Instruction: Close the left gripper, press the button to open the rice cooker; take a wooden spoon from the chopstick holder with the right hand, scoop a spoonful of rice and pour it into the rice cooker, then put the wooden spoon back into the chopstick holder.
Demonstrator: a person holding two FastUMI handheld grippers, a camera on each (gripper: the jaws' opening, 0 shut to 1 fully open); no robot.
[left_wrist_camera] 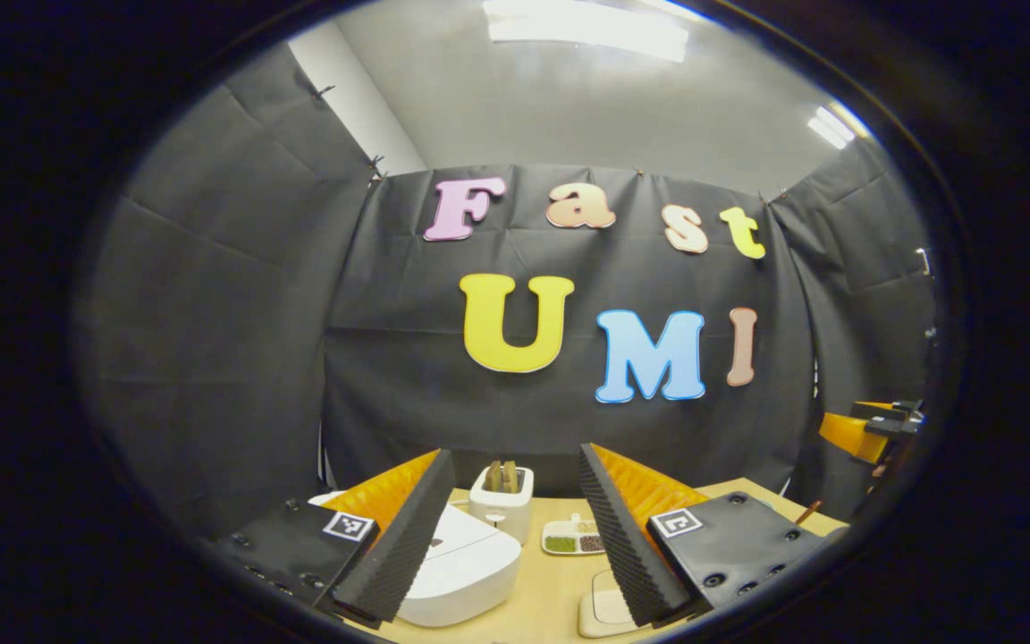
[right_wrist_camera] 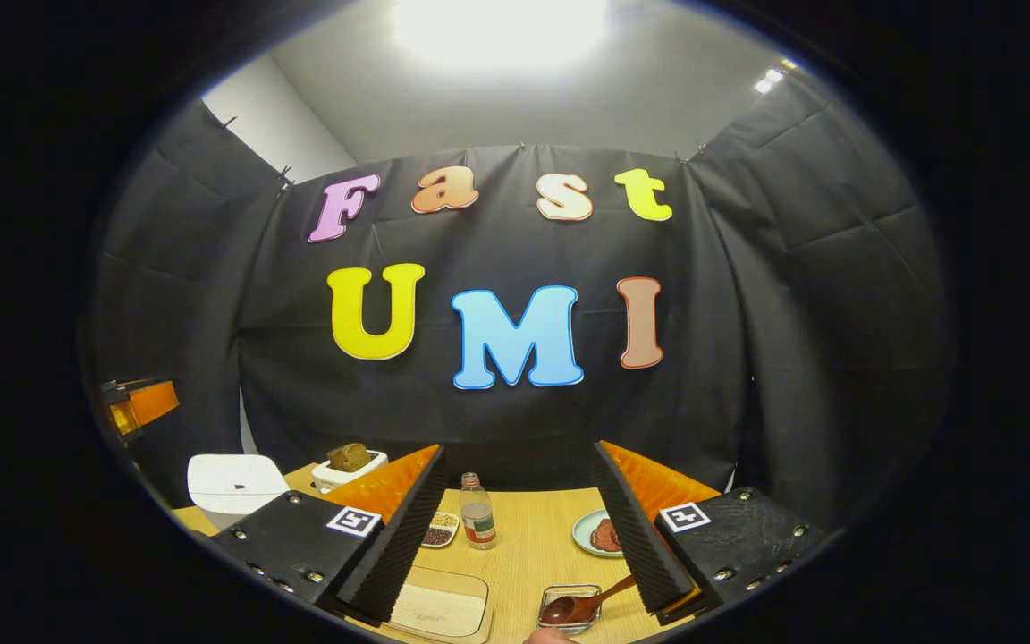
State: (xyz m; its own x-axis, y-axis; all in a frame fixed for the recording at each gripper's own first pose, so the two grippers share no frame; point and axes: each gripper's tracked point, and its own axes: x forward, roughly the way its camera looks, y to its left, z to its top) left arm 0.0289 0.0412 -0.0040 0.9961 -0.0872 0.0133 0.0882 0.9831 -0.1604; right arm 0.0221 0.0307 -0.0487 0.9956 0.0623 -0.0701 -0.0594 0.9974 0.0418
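Observation:
The white rice cooker (left_wrist_camera: 466,572) sits with its lid down at the lower left of the left gripper view, just beyond my open left gripper (left_wrist_camera: 515,461). It also shows far left in the right gripper view as the rice cooker (right_wrist_camera: 233,483). My right gripper (right_wrist_camera: 518,456) is open and holds nothing. Below it, a wooden spoon (right_wrist_camera: 582,604) lies bowl-down in a small metal chopstick holder (right_wrist_camera: 555,595), its handle running up behind the right finger. A divided dish of grains (left_wrist_camera: 573,537) stands mid-table, seen again as the dish (right_wrist_camera: 439,529).
A white toaster with bread (left_wrist_camera: 502,501) stands behind the cooker. A small bottle (right_wrist_camera: 477,523) and a plate with brown food (right_wrist_camera: 600,534) sit mid-table. A flat pale tray (right_wrist_camera: 439,608) lies near the front. Part of a hand (right_wrist_camera: 551,637) shows at the bottom edge.

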